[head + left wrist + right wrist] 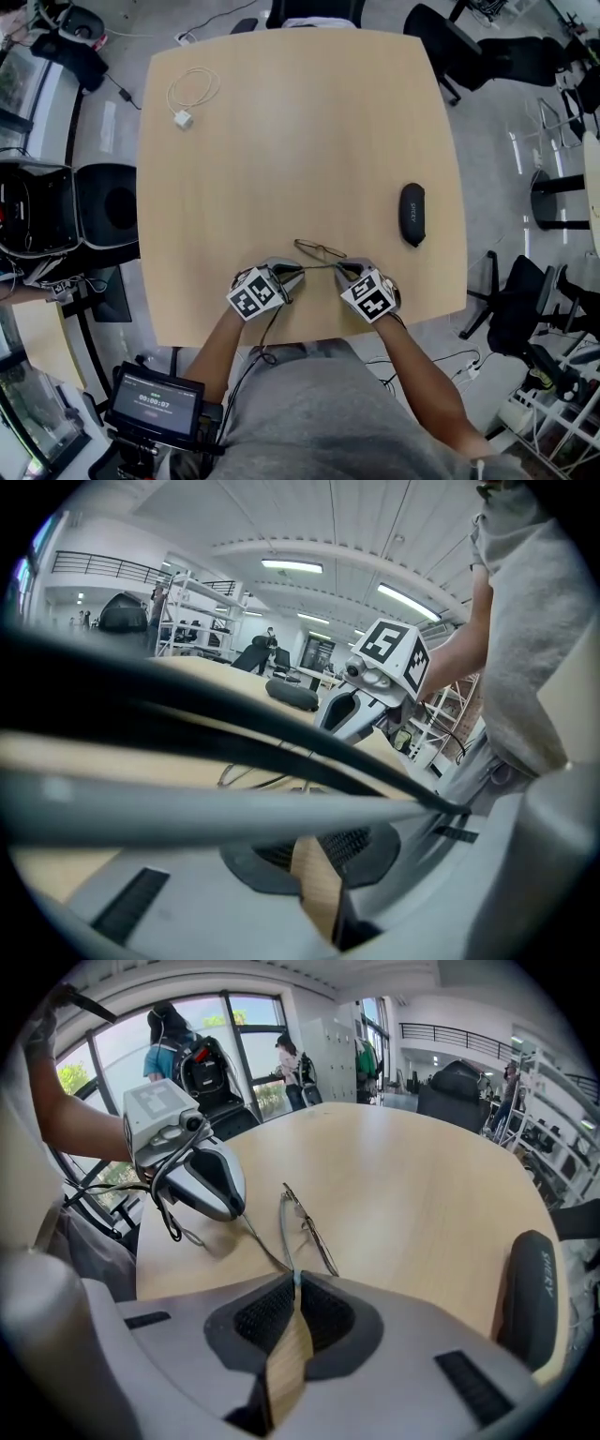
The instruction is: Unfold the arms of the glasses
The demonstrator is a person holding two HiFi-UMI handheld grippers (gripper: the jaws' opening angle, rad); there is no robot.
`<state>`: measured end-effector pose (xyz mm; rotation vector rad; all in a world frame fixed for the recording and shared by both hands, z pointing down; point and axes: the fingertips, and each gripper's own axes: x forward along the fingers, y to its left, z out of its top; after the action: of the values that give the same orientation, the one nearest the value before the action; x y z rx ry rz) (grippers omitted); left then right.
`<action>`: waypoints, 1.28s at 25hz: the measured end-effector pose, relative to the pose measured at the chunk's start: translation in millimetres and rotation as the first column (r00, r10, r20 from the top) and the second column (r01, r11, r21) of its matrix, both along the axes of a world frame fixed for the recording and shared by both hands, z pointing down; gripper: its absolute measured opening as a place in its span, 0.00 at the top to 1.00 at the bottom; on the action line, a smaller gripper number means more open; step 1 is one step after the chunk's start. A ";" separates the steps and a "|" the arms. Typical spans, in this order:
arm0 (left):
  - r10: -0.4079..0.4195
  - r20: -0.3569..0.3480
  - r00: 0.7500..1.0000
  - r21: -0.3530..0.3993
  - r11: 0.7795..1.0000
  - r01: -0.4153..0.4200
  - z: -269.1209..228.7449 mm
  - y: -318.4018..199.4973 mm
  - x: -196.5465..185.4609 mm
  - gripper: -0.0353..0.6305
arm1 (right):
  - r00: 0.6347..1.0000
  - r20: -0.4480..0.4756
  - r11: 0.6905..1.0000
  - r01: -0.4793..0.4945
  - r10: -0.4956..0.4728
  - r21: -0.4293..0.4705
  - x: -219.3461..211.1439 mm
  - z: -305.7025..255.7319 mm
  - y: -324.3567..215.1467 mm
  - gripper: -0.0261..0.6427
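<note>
Thin wire-framed glasses (pixel 321 249) lie near the front edge of the wooden table (pixel 300 141), lenses turned away from me. Both arms point toward me and splay outward to the two grippers. My left gripper (pixel 298 272) is shut on the tip of the left arm. My right gripper (pixel 341 270) is shut on the tip of the right arm. The right gripper view shows its jaws (pixel 295 1279) closed on the thin arm, the glasses frame (pixel 305 1227) just ahead, and the left gripper (pixel 239 1213) holding the other arm. Dark cables cross the left gripper view, partly hiding the glasses (pixel 248 778).
A black glasses case (pixel 412 214) lies to the right of the glasses. A coiled white cable with a plug (pixel 192 94) sits at the far left corner. Chairs and office gear surround the table. A screen on a stand (pixel 155 403) is below left.
</note>
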<state>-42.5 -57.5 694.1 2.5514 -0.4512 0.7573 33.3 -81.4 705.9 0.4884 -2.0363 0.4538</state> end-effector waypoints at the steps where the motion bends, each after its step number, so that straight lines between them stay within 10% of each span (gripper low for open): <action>1: 0.007 -0.006 1.000 0.003 1.000 -0.007 -1.3 4.8 1.6 0.90 | 1.000 -0.003 1.000 0.006 -0.006 0.003 -2.5 -1.0 3.5 0.92; 14: -0.062 0.011 0.998 0.094 0.994 0.061 -25.9 -11.9 -6.0 0.90 | 0.997 -0.035 0.998 0.064 -0.063 0.028 0.3 -1.6 2.4 0.92; 32: 0.027 0.016 1.000 -0.069 0.997 -0.025 4.7 28.6 33.6 0.90 | 0.994 -0.054 0.996 0.095 -0.094 0.000 -10.5 3.5 5.3 0.92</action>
<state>-8.9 -29.0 698.9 2.4927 -0.3912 0.7911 22.8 -76.1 709.4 0.3999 -1.9986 0.3768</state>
